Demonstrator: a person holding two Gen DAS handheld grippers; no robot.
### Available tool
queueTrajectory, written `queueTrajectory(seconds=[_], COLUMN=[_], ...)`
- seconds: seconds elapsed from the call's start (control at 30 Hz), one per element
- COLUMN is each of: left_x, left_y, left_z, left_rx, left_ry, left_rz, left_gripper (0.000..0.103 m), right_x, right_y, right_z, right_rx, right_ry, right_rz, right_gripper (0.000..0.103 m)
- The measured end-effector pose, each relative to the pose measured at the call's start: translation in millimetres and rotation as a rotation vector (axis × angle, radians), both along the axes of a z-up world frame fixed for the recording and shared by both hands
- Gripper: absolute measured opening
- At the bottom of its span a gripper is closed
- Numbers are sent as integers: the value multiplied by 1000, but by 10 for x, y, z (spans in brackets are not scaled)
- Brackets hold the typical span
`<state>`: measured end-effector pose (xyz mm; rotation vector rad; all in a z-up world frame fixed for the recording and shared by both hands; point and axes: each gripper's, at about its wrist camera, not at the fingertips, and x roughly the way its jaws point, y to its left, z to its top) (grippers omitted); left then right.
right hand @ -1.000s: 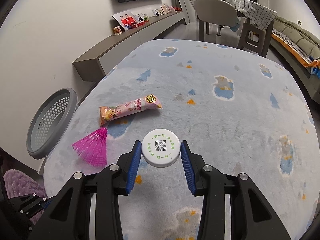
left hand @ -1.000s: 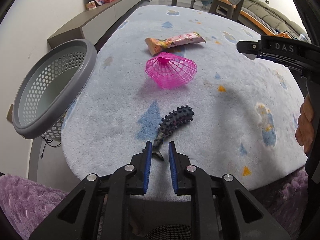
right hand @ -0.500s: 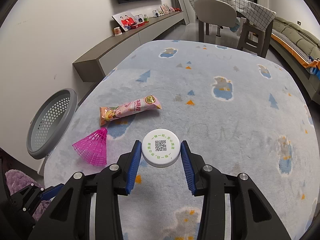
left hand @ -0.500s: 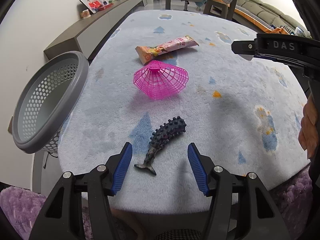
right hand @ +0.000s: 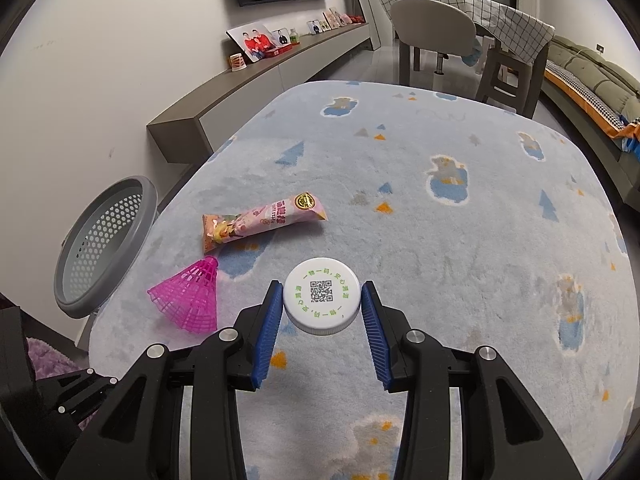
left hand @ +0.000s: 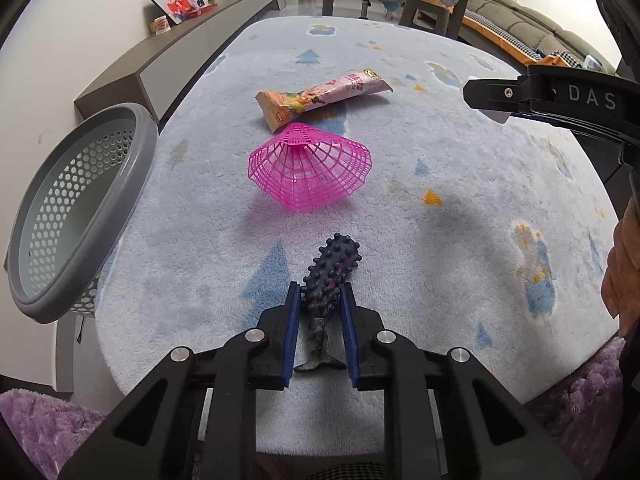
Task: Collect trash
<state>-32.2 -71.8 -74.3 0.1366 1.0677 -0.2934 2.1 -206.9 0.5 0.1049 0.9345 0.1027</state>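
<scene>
My left gripper point(left hand: 319, 292) is shut on a dark knobbly sea-cucumber toy point(left hand: 330, 276) that lies on the light-blue rug point(left hand: 460, 220). A pink plastic shuttlecock point(left hand: 310, 168) and a pink snack wrapper point(left hand: 320, 96) lie beyond it. My right gripper point(right hand: 322, 298) is shut on a white bottle cap point(right hand: 321, 296) with a QR code, held above the rug point(right hand: 460, 240). The shuttlecock point(right hand: 188, 298) and wrapper point(right hand: 260, 222) show to its left. The right gripper also shows at the left wrist view's right edge point(left hand: 560, 100).
A grey perforated basket point(left hand: 72, 208) stands tilted off the rug's left edge; it also shows in the right wrist view point(right hand: 104, 244). A low wall shelf point(right hand: 256, 80) runs along the left. A chair point(right hand: 432, 36) and sofa point(right hand: 592, 80) stand beyond the rug.
My left gripper opened wide, moved forward over the sea-cucumber toy and closed on its body. The right gripper has kept the cap and barely moved.
</scene>
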Motion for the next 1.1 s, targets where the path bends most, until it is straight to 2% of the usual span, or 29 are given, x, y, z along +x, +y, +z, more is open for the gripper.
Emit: queueTrajectory(seconds=[0.27, 0.53, 0.83, 1.1], left_x=[-18, 66, 313, 629], left_y=[105, 455, 1121, 1890], left_z=[116, 447, 718, 832], left_rx=[-11, -20, 0, 70], left_ry=[-34, -106, -169, -209], left_rz=[21, 73, 167, 307], left_gripper=[20, 20, 20, 20], right_x=[17, 26, 122, 351], right_y=[104, 290, 731, 1371], right_z=[14, 9, 110, 303], right_rx=[-12, 4, 6, 95], right_ry=[0, 9, 2, -30], right_rz=[6, 9, 61, 160], right_gripper=[39, 39, 39, 39])
